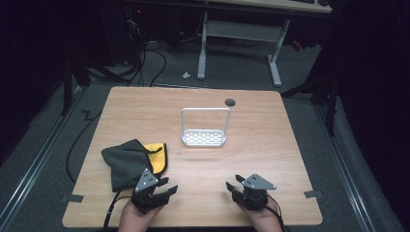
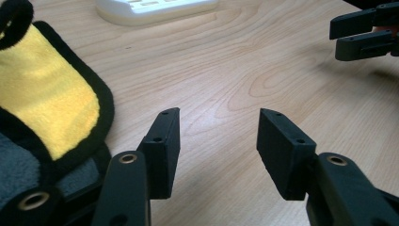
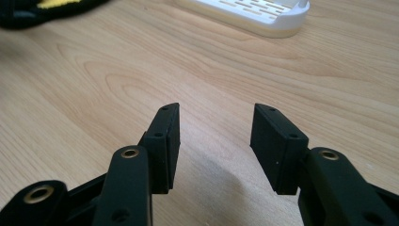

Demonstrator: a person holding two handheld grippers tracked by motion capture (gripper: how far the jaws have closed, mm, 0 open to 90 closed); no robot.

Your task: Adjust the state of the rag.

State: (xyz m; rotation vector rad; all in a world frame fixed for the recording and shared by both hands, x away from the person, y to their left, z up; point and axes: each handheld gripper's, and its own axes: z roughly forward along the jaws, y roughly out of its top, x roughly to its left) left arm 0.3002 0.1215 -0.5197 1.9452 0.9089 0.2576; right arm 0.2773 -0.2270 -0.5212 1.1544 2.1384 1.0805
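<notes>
A grey cloth with a yellow, black-edged lining lies crumpled at the table's left front; its yellow part is close on the left in the left gripper view. A white rack with a tall wire handle stands mid-table, and its base appears far ahead in the right gripper view. My left gripper rests near the front edge, just right of the cloth, open with bare wood between its jaws. My right gripper sits open at the front right, nothing between its jaws.
A dark round hole marks the table's far edge. The wooden table has bare surface between the grippers and the rack. Beyond it stand a white desk frame and floor cables. Tape tabs mark both front corners.
</notes>
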